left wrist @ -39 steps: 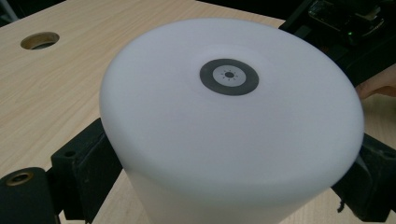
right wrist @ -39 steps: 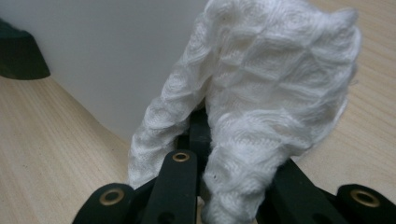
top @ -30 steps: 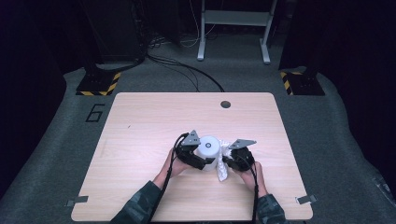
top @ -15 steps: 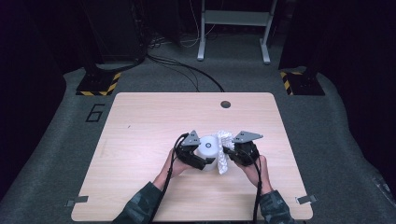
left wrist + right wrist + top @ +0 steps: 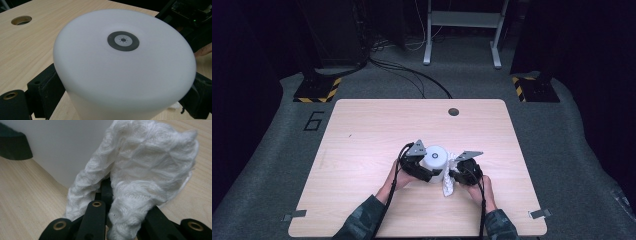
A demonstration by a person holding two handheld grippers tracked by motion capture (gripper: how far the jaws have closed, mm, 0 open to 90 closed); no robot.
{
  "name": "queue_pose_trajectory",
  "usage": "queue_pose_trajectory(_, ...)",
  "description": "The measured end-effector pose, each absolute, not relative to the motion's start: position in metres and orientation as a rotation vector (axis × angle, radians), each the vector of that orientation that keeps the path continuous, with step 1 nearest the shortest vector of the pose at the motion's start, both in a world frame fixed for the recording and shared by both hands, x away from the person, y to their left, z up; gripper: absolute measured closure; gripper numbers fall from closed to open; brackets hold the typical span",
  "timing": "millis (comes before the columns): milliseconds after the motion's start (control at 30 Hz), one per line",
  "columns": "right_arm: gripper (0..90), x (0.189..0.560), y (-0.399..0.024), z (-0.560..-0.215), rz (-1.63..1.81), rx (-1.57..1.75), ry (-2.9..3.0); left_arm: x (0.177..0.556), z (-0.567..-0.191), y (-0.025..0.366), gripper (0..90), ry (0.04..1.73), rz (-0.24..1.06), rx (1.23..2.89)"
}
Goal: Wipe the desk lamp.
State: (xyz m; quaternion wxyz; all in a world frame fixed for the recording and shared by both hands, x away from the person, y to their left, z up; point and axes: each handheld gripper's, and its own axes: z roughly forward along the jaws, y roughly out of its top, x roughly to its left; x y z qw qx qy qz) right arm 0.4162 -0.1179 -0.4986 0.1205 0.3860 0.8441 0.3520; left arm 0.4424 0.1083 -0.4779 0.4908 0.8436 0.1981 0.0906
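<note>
White cylinder (image 5: pixel 435 159) stands upright at lower centre of table (image 5: pixel 362 130). Left gripper (image 5: pixel 422 167) fingers (image 5: pixel 43 87) clamped on cylinder's sides. Right gripper (image 5: pixel 455 175) fingers (image 5: pixel 106 188) closed tight on white waffle cloth (image 5: pixel 140 182), cloth touching cylinder's side, just right of it.

Numeral "6" on the floor mat (image 5: pixel 287 131)

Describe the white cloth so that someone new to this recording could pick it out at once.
On the wooden table, look near the front edge, where two hands hold black grippers. Between them stands a smooth white cylinder; the white cloth hangs crumpled against its right side, pinched in the right gripper. Unlike the smooth cylinder, it is soft, with a quilted diamond weave.
</note>
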Motion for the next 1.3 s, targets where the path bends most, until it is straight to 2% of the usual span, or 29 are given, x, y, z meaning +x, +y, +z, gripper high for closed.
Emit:
queue_pose_trajectory(167, 82.8, 0.412, -0.118, -0.491, 1.038, 1.124, 2.446, 0.442, -0.478, 0.108, 8.2, 0.483, 0.22, 2.047)
queue_pose_trajectory(467, 82.8, 0.401, -0.122, -0.448, 1.17, 1.05, 2.337, 0.442, -0.479, 0.108, 8.1, 0.485, 0.22, 2.042)
queue_pose_trajectory(700, 82.8, 0.389, -0.12, -0.431, 1.2, 0.98, 2.29, 0.443, -0.478, 0.109, 8.1, 0.48, 0.227, 2.045)
queue_pose_trajectory(933, 82.9, 0.385, -0.119, -0.441, 1.164, 0.956, 2.313, 0.442, -0.479, 0.108, 8.0, 0.486, 0.233, 2.038)
queue_pose_trajectory(1300, 83.0, 0.389, -0.112, -0.494, 1.075, 1.039, 2.422, 0.443, -0.48, 0.108, 7.9, 0.487, 0.232, 2.036)
